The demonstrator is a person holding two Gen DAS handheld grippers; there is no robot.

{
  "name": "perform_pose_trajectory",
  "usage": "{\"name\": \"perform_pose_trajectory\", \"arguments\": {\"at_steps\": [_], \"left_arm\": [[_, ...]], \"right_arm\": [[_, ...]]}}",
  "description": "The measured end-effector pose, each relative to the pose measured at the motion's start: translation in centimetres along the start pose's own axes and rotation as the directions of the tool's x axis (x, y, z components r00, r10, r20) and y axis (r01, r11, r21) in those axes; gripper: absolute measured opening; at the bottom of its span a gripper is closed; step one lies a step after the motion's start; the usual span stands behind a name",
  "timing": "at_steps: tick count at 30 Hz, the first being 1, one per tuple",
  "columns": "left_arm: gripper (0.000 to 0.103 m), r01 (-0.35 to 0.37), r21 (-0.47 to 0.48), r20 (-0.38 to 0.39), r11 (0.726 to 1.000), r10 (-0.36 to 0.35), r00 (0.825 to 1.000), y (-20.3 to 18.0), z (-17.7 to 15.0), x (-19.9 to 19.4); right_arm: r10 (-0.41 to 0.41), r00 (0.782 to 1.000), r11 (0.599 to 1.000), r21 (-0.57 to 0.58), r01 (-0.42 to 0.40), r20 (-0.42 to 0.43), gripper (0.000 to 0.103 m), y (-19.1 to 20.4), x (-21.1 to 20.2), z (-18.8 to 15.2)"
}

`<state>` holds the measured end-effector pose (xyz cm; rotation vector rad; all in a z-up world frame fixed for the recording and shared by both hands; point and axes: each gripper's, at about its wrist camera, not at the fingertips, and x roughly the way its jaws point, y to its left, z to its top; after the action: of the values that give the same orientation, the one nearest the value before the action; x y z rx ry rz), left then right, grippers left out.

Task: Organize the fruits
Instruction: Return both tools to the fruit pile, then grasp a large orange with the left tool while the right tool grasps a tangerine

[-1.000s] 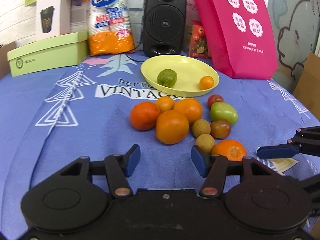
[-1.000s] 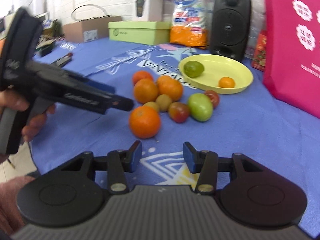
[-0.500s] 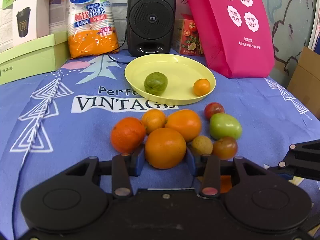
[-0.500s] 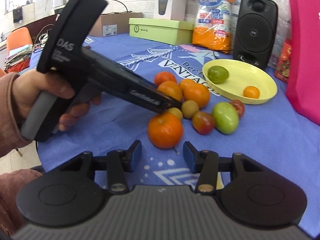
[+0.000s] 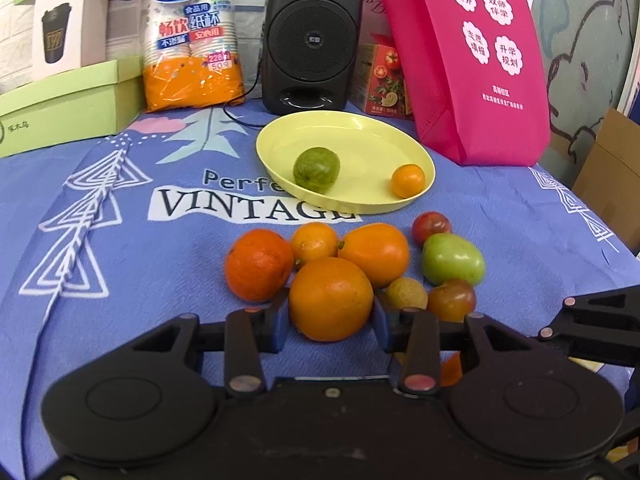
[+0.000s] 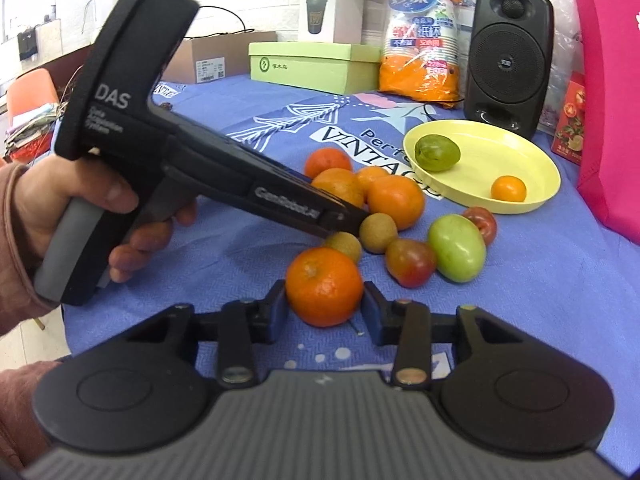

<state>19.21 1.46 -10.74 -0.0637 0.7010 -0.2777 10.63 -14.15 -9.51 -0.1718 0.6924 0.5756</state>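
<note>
The plate (image 5: 424, 162) is the landmark. In it lie a guava (image 5: 316, 170) at the left and a kumquat (image 5: 407, 180) at the right. Behind the plate stands a speaker (image 5: 313, 36); left of that a cup pack (image 5: 192, 36), then a flat box (image 5: 60, 108) with a carton (image 5: 66, 26) on it. Right of the plate leans a bag (image 5: 472, 60), a small box (image 5: 382, 78) behind it. Before the plate the loose fruit lies clustered on the cloth (image 5: 120, 272): oranges (image 5: 372, 252) to the left, tomatoes (image 5: 454, 260) to the right, a longan (image 5: 406, 294) between. The nearest orange (image 5: 331, 298) sits between the left gripper (image 5: 331, 322) fingers; a mandarin (image 6: 324, 286), nearest of all, between the right gripper (image 6: 325, 308) fingers.
</note>
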Motion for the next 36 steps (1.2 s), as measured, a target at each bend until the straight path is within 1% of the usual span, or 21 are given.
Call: {"name": "perform_pose_trajectory", "arguments": {"at_steps": [10, 19, 25, 28, 30, 32, 36], "left_arm": [[0.04, -0.012, -0.022, 0.027, 1.0, 0.013, 1.0, 0.0, -1.2, -2.6], [0.04, -0.035, 0.018, 0.048, 0.999, 0.034, 0.998, -0.5, -1.9, -5.2], [0.04, -0.048, 0.036, 0.055, 0.998, 0.046, 0.997, -0.4, -2.0, -6.7], [0.04, -0.048, 0.041, 0.065, 0.998, 0.046, 0.997, 0.0, -1.1, -6.9], [0.04, -0.037, 0.032, 0.068, 0.999, 0.035, 0.997, 0.3, 0.0, -6.7], [0.04, -0.034, 0.03, 0.072, 0.999, 0.032, 0.997, 0.6, 1.5, -5.9], [0.04, -0.06, 0.04, 0.075, 0.997, 0.057, 0.996, 0.8, 5.0, -3.4]], "right_arm": [[-0.04, 0.999, 0.998, 0.038, 0.04, 0.013, 0.037, -0.3, -1.6, -0.7], [-0.095, 0.995, 0.993, 0.073, 0.093, 0.013, 0.037, -1.2, -2.8, -1.3], [-0.133, 0.991, 0.985, 0.117, 0.13, 0.016, 0.037, -2.6, -3.6, -1.8], [-0.157, 0.987, 0.98, 0.13, 0.152, 0.025, 0.037, -3.4, -4.0, -1.5], [-0.16, 0.986, 0.978, 0.144, 0.153, 0.04, 0.037, -4.2, -4.2, -0.9], [-0.161, 0.985, 0.978, 0.145, 0.152, 0.055, 0.037, -4.9, -4.1, -0.1], [-0.185, 0.98, 0.976, 0.132, 0.175, 0.071, 0.037, -6.5, -3.0, 2.4]]}}
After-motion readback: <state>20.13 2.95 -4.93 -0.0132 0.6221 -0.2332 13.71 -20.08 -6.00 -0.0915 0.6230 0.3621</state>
